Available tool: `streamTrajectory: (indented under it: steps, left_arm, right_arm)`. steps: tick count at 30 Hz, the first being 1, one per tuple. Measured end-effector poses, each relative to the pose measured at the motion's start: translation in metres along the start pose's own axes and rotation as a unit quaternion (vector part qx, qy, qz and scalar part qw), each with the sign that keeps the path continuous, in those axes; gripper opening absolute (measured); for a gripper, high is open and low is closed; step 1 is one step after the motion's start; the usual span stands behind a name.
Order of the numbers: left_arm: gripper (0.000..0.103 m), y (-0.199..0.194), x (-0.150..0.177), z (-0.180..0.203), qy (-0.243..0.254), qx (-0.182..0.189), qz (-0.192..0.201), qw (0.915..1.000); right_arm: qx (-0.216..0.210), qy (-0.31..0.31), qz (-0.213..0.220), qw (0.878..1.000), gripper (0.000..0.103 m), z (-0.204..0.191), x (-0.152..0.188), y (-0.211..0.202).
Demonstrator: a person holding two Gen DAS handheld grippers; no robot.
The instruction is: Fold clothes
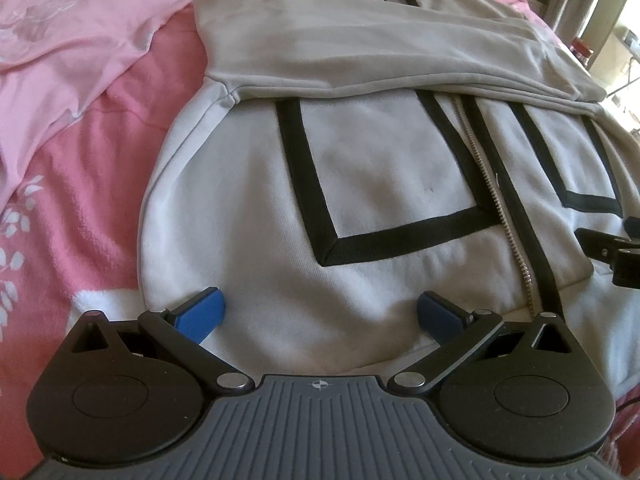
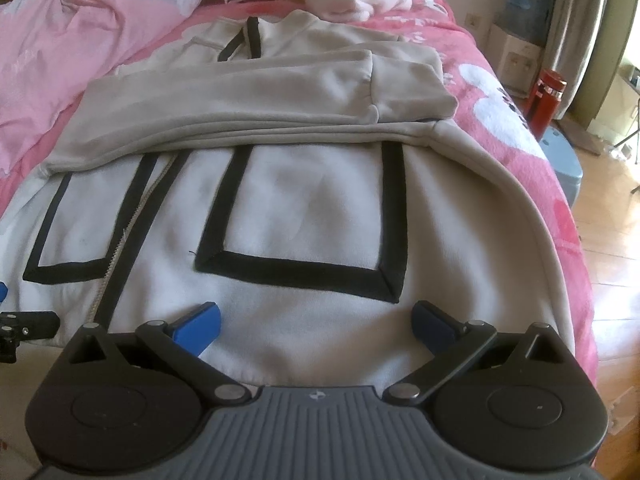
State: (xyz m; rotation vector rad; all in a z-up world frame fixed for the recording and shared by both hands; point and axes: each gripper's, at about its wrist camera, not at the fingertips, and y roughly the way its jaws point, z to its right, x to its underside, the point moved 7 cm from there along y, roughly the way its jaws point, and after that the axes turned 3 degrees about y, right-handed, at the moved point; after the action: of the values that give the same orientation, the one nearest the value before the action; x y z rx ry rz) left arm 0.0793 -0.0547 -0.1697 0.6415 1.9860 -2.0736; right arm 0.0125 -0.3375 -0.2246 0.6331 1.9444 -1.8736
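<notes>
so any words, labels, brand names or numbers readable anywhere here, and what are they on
No readable text in either view.
Left tongs: only a small round crosshair mark on the grey base, no letters.
Right tongs: a tiny mark on the base, too small to read.
White hooded jacket: black trim and a zipper only, no label showing.
Pink bedcover: a white print with dark marks, too blurred to read.
Red bottle: no legible label.

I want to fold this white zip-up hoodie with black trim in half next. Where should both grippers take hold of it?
Grip the bottom hem of the white zip-up hoodie, coming in from the near edge. The left gripper and right gripper are both open and already sit over the hem, one on each side of the zipper. The sleeves are folded across the chest.
</notes>
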Motion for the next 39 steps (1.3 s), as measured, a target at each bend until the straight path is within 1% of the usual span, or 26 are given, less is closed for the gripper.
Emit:
streamTrajectory:
  steps: [6,11,17,39]
  left_arm:
    - [0.103,-0.0011,0.0022,0.0001,-0.002,-0.002,0.006,1.0000]
    - [0.103,0.0003,0.0020,0.0011,-0.004,-0.004,0.006,1.0000]
    - [0.103,0.0006,0.0021,0.0046,-0.005,-0.006,0.009,0.9999]
    - [0.103,0.0022,0.0024,0.0008,-0.003,-0.005,0.014,0.9999]
  right_arm:
    - [0.000,0.001,0.008,1.000,0.103,0.0007,0.0019,-0.0008]
    - [-0.001,0.001,0.002,1.000,0.103,0.0009,0.0002,-0.0002]
    - [-0.001,0.001,0.009,1.000,0.103,0.0010,0.0021,-0.0004]
    - [0.000,-0.002,0.009,1.000,0.103,0.0017,0.0015,-0.0004]
